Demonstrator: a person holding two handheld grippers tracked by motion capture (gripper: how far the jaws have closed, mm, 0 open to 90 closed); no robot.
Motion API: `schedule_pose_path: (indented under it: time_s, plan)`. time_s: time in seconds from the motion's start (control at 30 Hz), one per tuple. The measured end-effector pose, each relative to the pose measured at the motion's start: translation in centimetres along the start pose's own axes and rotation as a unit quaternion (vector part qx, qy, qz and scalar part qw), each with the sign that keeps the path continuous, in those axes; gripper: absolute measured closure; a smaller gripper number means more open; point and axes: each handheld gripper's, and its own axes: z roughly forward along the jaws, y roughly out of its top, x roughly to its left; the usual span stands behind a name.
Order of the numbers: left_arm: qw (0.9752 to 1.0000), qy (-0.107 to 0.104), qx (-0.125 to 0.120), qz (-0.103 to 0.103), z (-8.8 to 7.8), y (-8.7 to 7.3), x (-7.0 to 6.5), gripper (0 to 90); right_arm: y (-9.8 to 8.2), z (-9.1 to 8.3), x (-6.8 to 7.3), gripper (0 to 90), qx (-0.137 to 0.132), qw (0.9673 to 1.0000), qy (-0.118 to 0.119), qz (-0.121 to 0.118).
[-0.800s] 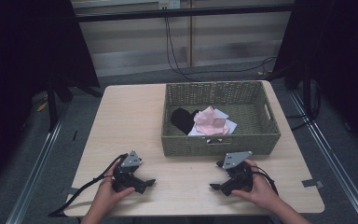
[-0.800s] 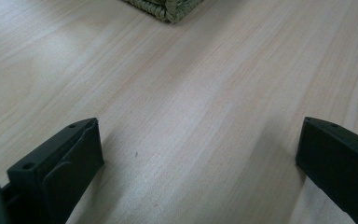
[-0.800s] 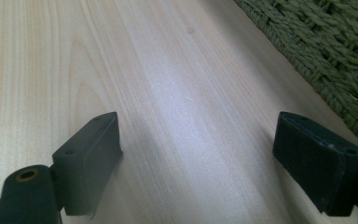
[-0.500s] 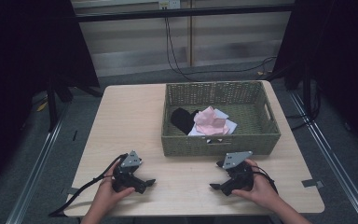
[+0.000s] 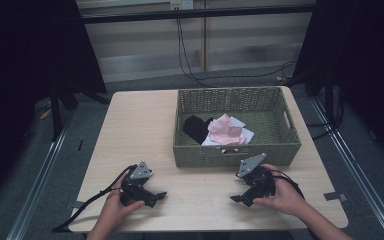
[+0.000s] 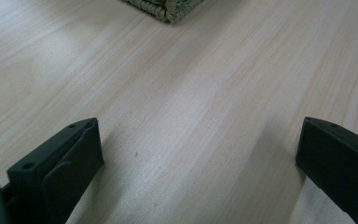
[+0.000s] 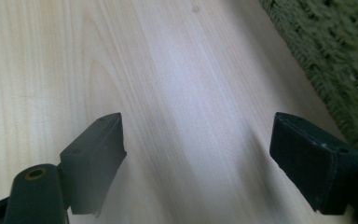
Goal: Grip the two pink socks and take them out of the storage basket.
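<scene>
A green woven basket stands at the back right of the wooden table. Inside it lie a pink cloth, a black cloth and a white piece. My left gripper rests low on the table near the front left, held by a hand, its jaws wide open over bare wood. My right gripper sits at the front right, just in front of the basket, also open with nothing between its jaws. The basket's wall runs along the right of the right gripper view.
A basket corner shows at the top of the left gripper view. Cables trail from the left gripper off the table's front edge. Dark stands and curtains flank the table; cables hang on the wall behind.
</scene>
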Motion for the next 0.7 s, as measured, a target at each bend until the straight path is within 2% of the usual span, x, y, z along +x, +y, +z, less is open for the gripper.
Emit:
schedule_pose_path:
  time_s: [0.1, 0.17, 0.23, 0.33, 0.7]
  plan:
    - [1.0, 0.0, 0.0, 0.0, 0.0, 0.0, 0.0, 0.0, 0.4, -0.4, -0.3, 17.5, 0.005, 1.0, 0.008, 0.001]
    - [1.0, 0.0, 0.0, 0.0, 0.0, 0.0, 0.0, 0.0, 1.1, -1.3, -0.7, 18.1, 0.018, 0.9997, 0.015, 0.002]
    - [1.0, 0.0, 0.0, 0.0, 0.0, 0.0, 0.0, 0.0, 1.2, -1.4, -0.8, 18.3, 0.018, 0.9997, 0.016, -0.001]
    - [1.0, 0.0, 0.0, 0.0, 0.0, 0.0, 0.0, 0.0, 2.2, -2.6, -1.1, 18.8, 0.028, 0.9993, 0.026, -0.002]
    - [1.0, 0.0, 0.0, 0.0, 0.0, 0.0, 0.0, 0.0, 5.0, -6.1, -2.2, 20.6, 0.042, 0.9987, 0.03, 0.001]
